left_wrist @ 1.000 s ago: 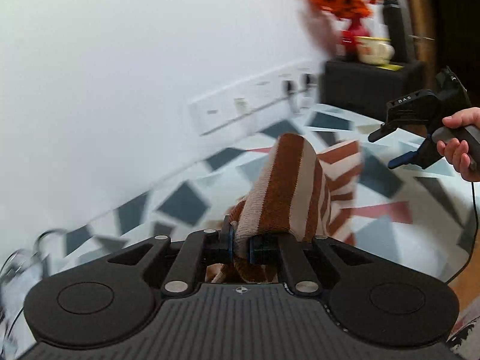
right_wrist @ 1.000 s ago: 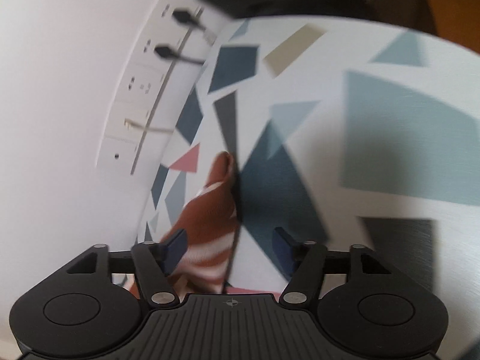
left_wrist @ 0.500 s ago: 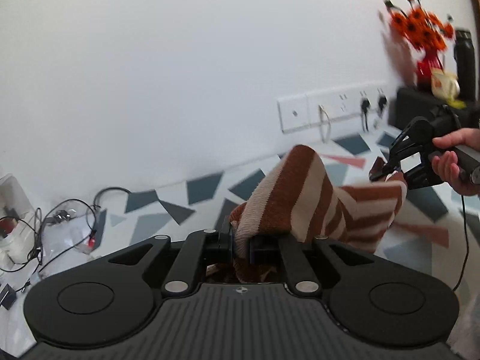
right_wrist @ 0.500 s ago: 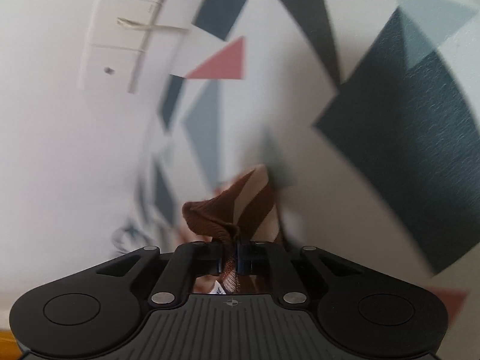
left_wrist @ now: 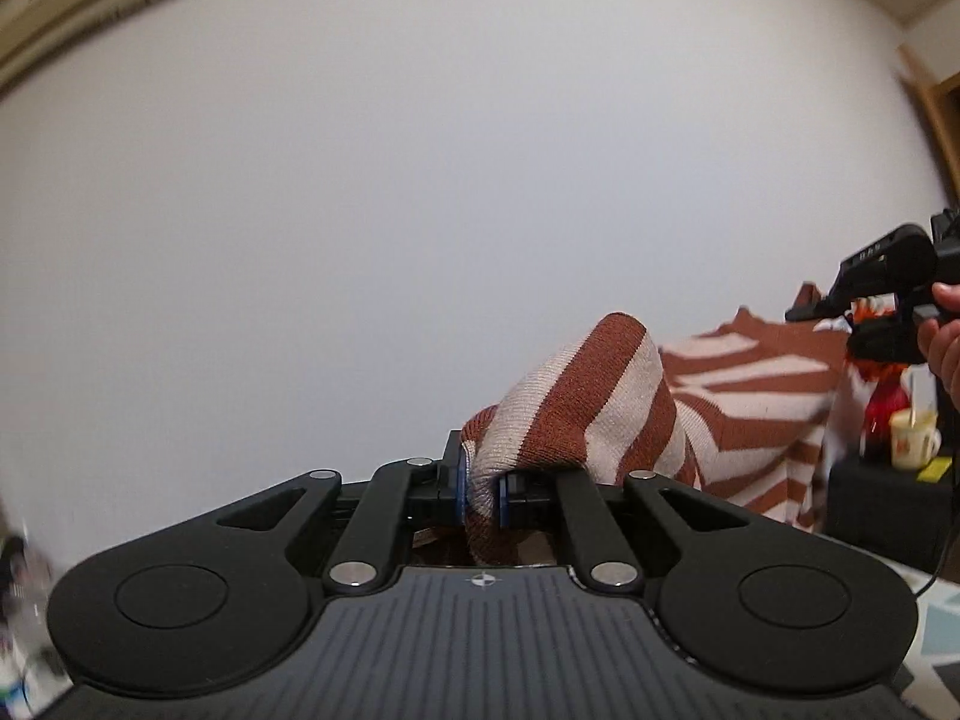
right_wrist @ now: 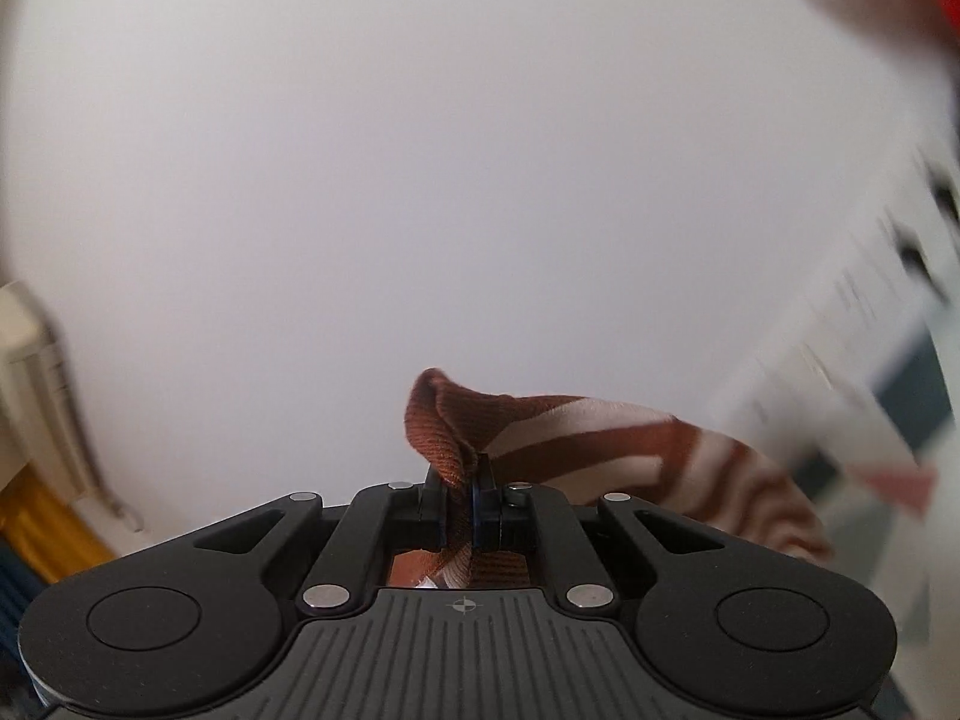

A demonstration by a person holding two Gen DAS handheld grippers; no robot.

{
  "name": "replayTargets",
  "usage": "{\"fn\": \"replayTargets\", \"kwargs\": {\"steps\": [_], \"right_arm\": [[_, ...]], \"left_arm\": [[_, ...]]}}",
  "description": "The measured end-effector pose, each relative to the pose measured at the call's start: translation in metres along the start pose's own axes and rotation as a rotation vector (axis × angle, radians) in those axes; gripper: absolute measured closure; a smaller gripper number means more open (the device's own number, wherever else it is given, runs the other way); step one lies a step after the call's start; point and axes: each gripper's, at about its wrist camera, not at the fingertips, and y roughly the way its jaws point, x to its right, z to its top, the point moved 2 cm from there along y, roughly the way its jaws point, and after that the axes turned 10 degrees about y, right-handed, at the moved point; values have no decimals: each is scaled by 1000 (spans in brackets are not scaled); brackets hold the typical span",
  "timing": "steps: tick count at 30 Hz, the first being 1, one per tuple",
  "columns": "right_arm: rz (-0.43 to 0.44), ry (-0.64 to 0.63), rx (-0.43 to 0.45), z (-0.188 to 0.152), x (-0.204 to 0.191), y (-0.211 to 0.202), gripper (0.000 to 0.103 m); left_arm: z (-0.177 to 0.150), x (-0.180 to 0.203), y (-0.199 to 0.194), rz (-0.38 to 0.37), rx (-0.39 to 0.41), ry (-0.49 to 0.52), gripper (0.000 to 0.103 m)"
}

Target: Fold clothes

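Observation:
A brown-and-cream striped knit garment (left_wrist: 738,396) hangs in the air, stretched between both grippers in front of a white wall. My left gripper (left_wrist: 480,489) is shut on one bunched corner of it. In the left wrist view the right gripper (left_wrist: 807,315) shows at the far right, held by a hand (left_wrist: 945,336), gripping the garment's other top corner. In the right wrist view my right gripper (right_wrist: 462,504) is shut on a folded brown edge of the garment (right_wrist: 606,438), which trails off to the right.
A black box (left_wrist: 882,504) at the right carries a red vase (left_wrist: 882,414) and a cream mug (left_wrist: 915,429). A patterned tabletop (left_wrist: 939,630) shows at the lower right. Wall sockets (right_wrist: 918,252) blur past in the right wrist view.
The right gripper closed on the garment's corner. Both grippers then rose and tipped up to level, lifting the garment off the patterned table so that it hangs between them.

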Motion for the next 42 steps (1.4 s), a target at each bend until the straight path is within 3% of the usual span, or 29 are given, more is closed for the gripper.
{"fn": "replayTargets", "kwargs": {"steps": [6, 10, 13, 16, 21, 26, 29, 30, 31, 32, 34, 36, 38, 42], "right_arm": [[15, -329, 161, -26, -95, -73, 97], [40, -429, 178, -41, -134, -104, 96], [37, -481, 155, -47, -149, -100, 96], [-17, -505, 126, -50, -146, -82, 97], [-199, -492, 17, -51, -73, 9, 97], [-411, -432, -96, -44, 45, 116, 97], [-516, -441, -129, -58, 109, 175, 96], [-542, -417, -136, -64, 127, 191, 96], [-568, -394, -143, -70, 145, 207, 91], [-603, -368, -150, -76, 163, 220, 75], [-687, -321, -177, -89, 195, 230, 48], [-717, -313, -229, -104, 215, 228, 49], [-731, -321, -272, -113, 224, 220, 49], [-762, -320, -313, -120, 241, 172, 48]], "left_arm": [[35, -12, -46, -88, 143, -8, 94], [32, -33, -53, -116, 126, -100, 93], [26, -47, -54, -133, 96, -165, 93], [6, -48, -41, -115, 27, -163, 93], [-48, -48, 8, -131, -144, -196, 94], [-113, -40, 81, -107, -297, -115, 93], [-164, -35, 134, -63, -425, -107, 93], [-185, -31, 153, -73, -508, -107, 92], [-205, -25, 169, -94, -588, -107, 90], [-224, -19, 181, -118, -662, -111, 86], [-255, -9, 188, -172, -768, -148, 85], [-277, 0, 185, -207, -841, -191, 78], [-285, 7, 172, -233, -860, -228, 68], [-281, 18, 167, -313, -903, -272, 56]]}}
